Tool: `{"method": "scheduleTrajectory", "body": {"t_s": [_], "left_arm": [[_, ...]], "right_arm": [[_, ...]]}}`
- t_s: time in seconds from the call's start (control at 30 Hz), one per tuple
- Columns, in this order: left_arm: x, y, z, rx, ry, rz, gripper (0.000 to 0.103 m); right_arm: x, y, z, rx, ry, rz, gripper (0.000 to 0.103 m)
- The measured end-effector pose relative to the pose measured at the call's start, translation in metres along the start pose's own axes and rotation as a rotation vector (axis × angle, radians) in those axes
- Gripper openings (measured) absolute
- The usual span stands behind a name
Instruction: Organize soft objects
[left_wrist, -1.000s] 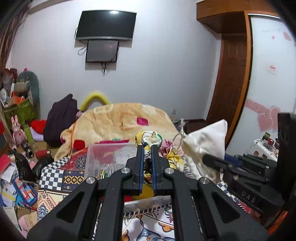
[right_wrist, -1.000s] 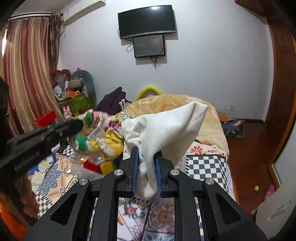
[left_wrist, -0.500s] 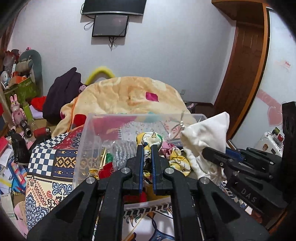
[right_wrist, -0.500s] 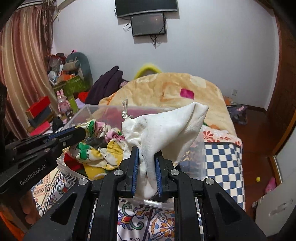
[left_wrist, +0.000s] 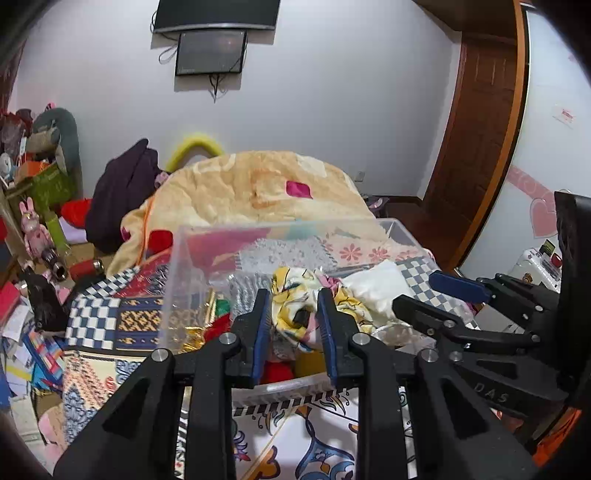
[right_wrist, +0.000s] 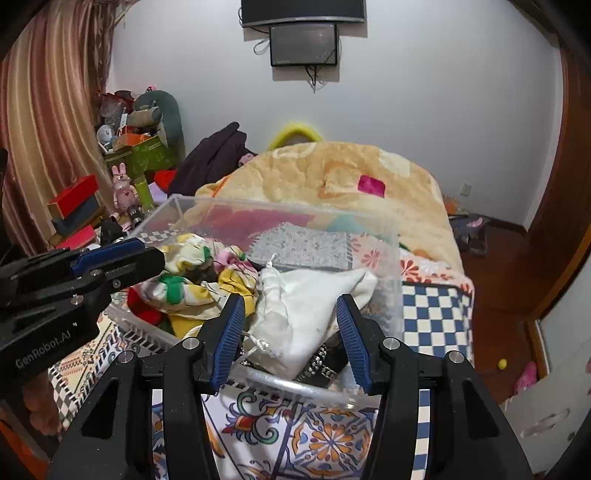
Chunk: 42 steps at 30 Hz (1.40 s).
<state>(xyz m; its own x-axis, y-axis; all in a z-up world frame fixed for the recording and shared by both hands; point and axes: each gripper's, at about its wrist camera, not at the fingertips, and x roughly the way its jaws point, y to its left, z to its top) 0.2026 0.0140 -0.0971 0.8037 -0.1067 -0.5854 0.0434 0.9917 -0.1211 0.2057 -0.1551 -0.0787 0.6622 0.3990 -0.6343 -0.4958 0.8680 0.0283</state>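
Observation:
A clear plastic bin stands on the patterned bed sheet, holding soft items. A yellow, white and pink cloth lies in the bin between the fingers of my left gripper. Its jaws are opening and the pads stand off the cloth. A white drawstring bag rests in the bin's right part, between the fingers of my right gripper. These jaws are opening too, with gaps on both sides of the bag.
A beige blanket is heaped behind the bin, with a dark purple garment to its left. Toys and boxes crowd the left side. A wooden door is on the right.
Both grippers came down toward the bin and their jaws parted. The cloth and the white bag, pinched before, have been let go and now lie in the bin.

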Motion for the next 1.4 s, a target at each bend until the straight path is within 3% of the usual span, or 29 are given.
{"method": "scheduleTrajectory", "body": {"t_s": [0.37,0.57,0.67,0.8,0.87,0.93,1.07,1.4], "left_arm": [[-0.090,-0.012,0.016,0.048,-0.176,-0.028,0.027],[-0.145,-0.029,0.016,0.094,-0.303,-0.010,0.043],[-0.165,-0.033,0.015,0.091,-0.342,-0.009,0.050],[-0.186,-0.035,0.015,0.084,-0.389,-0.017,0.064],[-0.195,-0.037,0.015,0.084,-0.415,-0.014,0.072],[-0.202,-0.037,0.014,0.081,-0.431,-0.016,0.081],[-0.210,-0.036,0.013,0.063,-0.436,-0.029,0.089],[-0.209,-0.032,0.006,0.050,-0.434,-0.010,0.098]], "right_arm": [[-0.070,0.009,0.013,-0.030,-0.161,-0.002,0.048],[-0.121,0.017,0.016,-0.045,-0.308,-0.003,0.062],[-0.141,0.019,0.016,-0.044,-0.368,0.000,0.068],[-0.159,0.022,0.014,-0.034,-0.433,0.007,0.084],[-0.167,0.024,0.013,-0.032,-0.461,0.010,0.085],[-0.172,0.025,0.009,-0.034,-0.477,0.008,0.090],[-0.174,0.028,0.004,-0.029,-0.510,0.002,0.103],[-0.169,0.031,-0.003,-0.026,-0.510,-0.003,0.103]]}}
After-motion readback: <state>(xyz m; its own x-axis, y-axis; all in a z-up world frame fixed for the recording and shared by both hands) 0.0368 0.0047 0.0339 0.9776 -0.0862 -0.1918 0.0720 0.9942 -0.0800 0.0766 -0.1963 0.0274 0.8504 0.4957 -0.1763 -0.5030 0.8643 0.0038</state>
